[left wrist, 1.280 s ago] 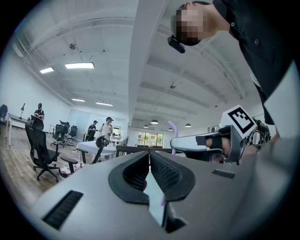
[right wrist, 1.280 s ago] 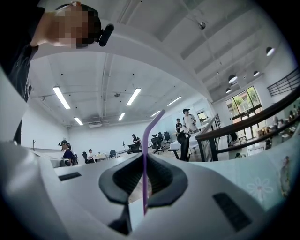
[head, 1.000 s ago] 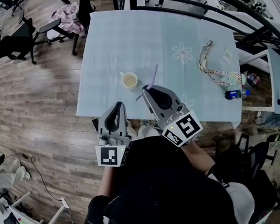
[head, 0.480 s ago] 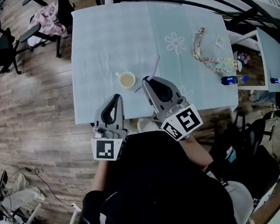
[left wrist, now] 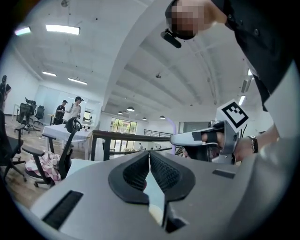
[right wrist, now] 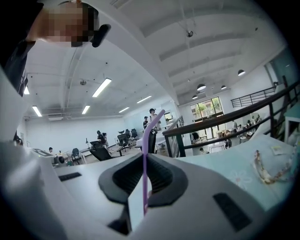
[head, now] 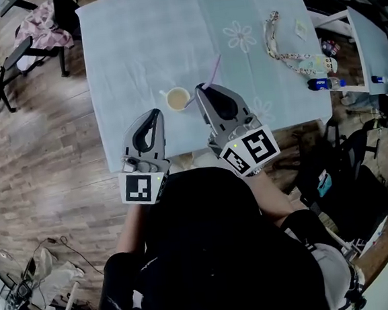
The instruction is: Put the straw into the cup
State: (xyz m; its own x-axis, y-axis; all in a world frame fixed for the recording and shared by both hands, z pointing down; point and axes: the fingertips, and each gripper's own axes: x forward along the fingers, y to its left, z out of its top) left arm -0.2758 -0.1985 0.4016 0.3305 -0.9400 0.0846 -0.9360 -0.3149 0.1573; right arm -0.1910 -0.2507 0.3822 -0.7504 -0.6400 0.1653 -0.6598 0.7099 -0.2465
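Note:
A white cup (head: 177,99) with a pale drink stands near the front edge of the light blue table (head: 137,41). My right gripper (head: 200,88) is just right of the cup and shut on a purple straw (head: 212,70). The straw slants, its lower end close to the cup's right rim and its bent top pointing away. In the right gripper view the straw (right wrist: 144,154) stands upright between the jaws of that gripper (right wrist: 144,161). My left gripper (head: 154,112) hovers left of the cup at the table edge. Its jaws (left wrist: 149,153) are shut with nothing between them.
A patterned lanyard (head: 286,55) lies at the table's right side, with a small bottle (head: 323,83) by the right edge. A black railing (right wrist: 225,119) runs behind the table. Office chairs (head: 11,66) stand on the wooden floor to the left.
Both grippers have moved forward over the table edge toward the cup. The straw's lower end has come from in front of the cup up to its right rim.

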